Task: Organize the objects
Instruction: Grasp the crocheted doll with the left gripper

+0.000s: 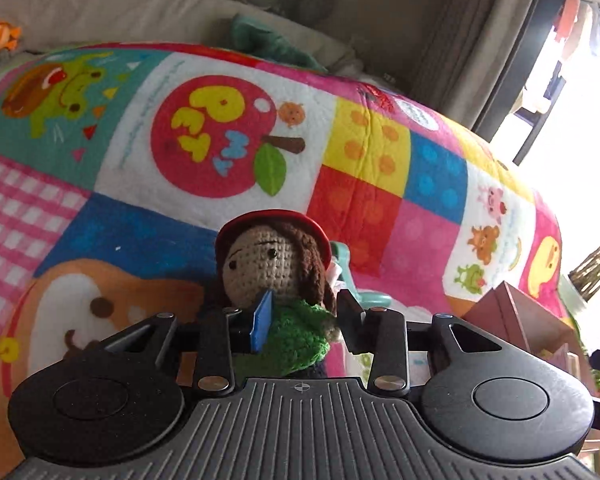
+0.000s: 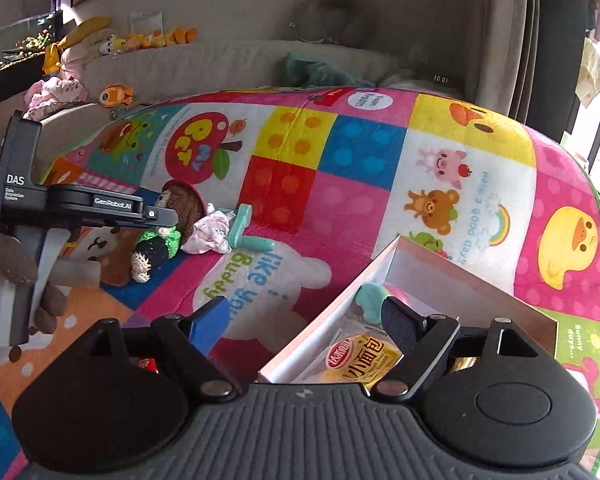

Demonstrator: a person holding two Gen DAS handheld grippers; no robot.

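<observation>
Your left claw (image 1: 302, 322) has the crocheted doll (image 1: 278, 280) between its fingers at the green sweater, just under the chin. The blue-padded finger presses against the doll's front, while the black finger on the other side sits near the doll's arm; whether it touches, you cannot tell from either view. From the right wrist view, the same claw (image 2: 162, 220) reaches in from the left and the doll (image 2: 168, 224) lies tilted, its feet down on the colourful patchwork play mat (image 2: 360, 148) and its head with the red hat raised.

Just beside the doll's head lies a crumpled pink-and-white cloth (image 2: 208, 234), and touching that, a mint-green plastic toy (image 2: 246, 232).

Your right claw (image 2: 304, 326) stands apart and holds nothing, its blue-padded finger over the mat and its black finger over the open pink box (image 2: 480, 280). Inside the box lie a yellow snack packet (image 2: 360, 362) with red and black Chinese lettering and a mint-and-pink soft toy (image 2: 374, 298). In the left wrist view the box (image 1: 512, 316) shows at the right, near the doll.
</observation>
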